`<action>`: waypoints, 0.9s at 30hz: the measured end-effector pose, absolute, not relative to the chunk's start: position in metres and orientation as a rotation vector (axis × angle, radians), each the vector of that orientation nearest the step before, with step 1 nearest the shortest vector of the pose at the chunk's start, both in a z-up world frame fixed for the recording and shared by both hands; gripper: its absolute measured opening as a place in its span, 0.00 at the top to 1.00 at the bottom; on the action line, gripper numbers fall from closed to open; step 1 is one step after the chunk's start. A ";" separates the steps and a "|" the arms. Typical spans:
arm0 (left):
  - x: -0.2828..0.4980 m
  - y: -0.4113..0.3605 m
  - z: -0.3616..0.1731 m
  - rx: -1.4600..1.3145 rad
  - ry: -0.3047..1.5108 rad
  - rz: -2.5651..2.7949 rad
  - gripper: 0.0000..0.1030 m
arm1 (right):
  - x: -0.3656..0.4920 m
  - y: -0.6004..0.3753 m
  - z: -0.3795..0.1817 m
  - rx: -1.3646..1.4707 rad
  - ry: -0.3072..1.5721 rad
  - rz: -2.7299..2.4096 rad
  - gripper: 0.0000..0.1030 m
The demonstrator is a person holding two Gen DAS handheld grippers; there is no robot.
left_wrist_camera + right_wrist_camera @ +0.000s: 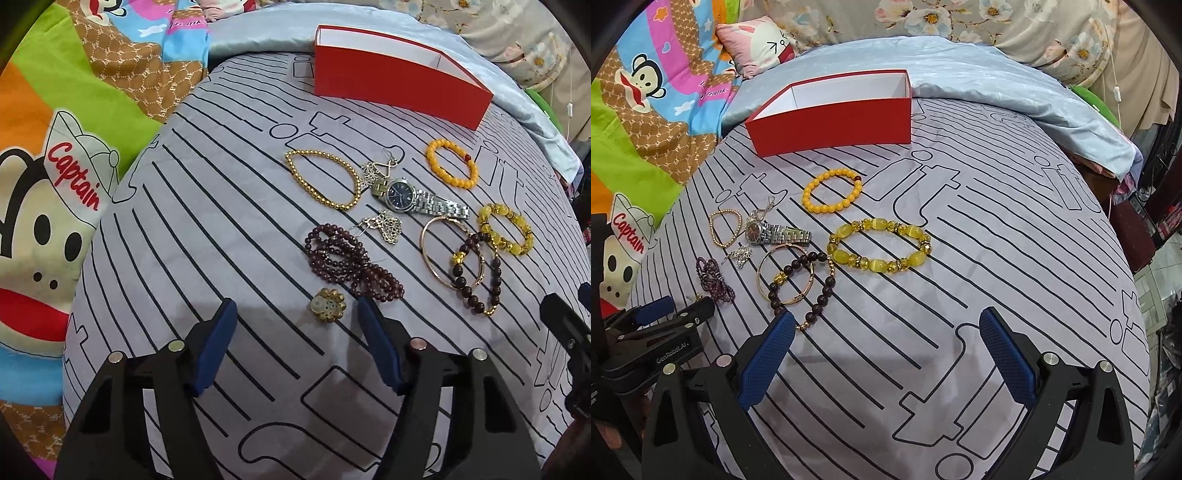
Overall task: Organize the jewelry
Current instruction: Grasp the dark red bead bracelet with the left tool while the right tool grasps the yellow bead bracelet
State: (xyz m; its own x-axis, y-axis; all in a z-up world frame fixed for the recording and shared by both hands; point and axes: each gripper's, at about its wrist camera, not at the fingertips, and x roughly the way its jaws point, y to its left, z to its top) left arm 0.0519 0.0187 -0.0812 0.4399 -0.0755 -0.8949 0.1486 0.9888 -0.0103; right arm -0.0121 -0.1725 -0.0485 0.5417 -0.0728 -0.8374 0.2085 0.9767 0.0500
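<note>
Jewelry lies spread on a grey striped cushion (229,206). My left gripper (295,306) hangs open just above it, with a small gold flower-shaped piece (328,310) lying between its fingers, nearer the right one and untouched. Beyond it are a dark purple bead strand (347,258), a gold bead bracelet (291,168), a watch (400,194) and an orange bead bracelet (432,160). My right gripper (886,314) is open over bare cloth. Ahead of it lie a yellow bracelet (842,254), a brown bead bracelet (820,299) and a gold bangle (762,280). An open red box (834,125) stands at the far side.
Silver filigree earrings (388,225) lie by the watch. A pale blue quilt (997,85) is bunched behind the box. A cartoon-print blanket (74,155) lies to the left, and the bed drops away on the right toward furniture (1134,229).
</note>
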 end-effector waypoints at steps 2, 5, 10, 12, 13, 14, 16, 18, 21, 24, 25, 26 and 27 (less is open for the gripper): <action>0.052 0.018 -0.080 0.074 1.105 -0.141 0.37 | -0.008 -0.175 -0.051 0.159 0.985 -0.164 0.05; 0.053 0.018 -0.074 0.070 1.088 -0.147 0.37 | 0.000 -0.182 -0.053 0.173 0.978 -0.172 0.07; 0.059 0.013 -0.066 0.061 1.064 -0.153 0.35 | 0.020 -0.190 -0.057 0.169 0.974 -0.181 0.19; 0.064 0.012 -0.066 0.059 1.064 -0.145 0.35 | 0.028 -0.192 -0.060 0.158 0.973 -0.185 0.24; 0.066 0.013 -0.066 0.055 1.065 -0.144 0.35 | 0.033 -0.193 -0.063 0.154 0.978 -0.186 0.29; 0.067 0.013 -0.066 0.053 1.067 -0.142 0.35 | 0.037 -0.194 -0.065 0.155 0.983 -0.185 0.31; 0.070 0.011 -0.068 0.059 1.069 -0.139 0.35 | 0.044 -0.197 -0.071 0.161 0.993 -0.184 0.37; 0.072 0.010 -0.070 0.064 1.073 -0.136 0.35 | 0.050 -0.199 -0.075 0.160 1.000 -0.185 0.40; 0.077 0.010 -0.076 0.054 1.090 -0.137 0.35 | 0.055 -0.202 -0.081 0.162 1.014 -0.179 0.46; 0.081 0.009 -0.077 0.049 1.087 -0.141 0.34 | 0.056 -0.200 -0.082 0.139 1.005 -0.178 0.49; 0.082 0.008 -0.077 0.051 1.085 -0.143 0.34 | 0.057 -0.200 -0.082 0.139 1.004 -0.176 0.50; 0.083 0.008 -0.077 0.049 1.085 -0.146 0.34 | 0.057 -0.200 -0.082 0.139 1.002 -0.174 0.51; 0.084 0.007 -0.078 0.041 1.086 -0.153 0.35 | 0.057 -0.200 -0.083 0.139 1.000 -0.173 0.53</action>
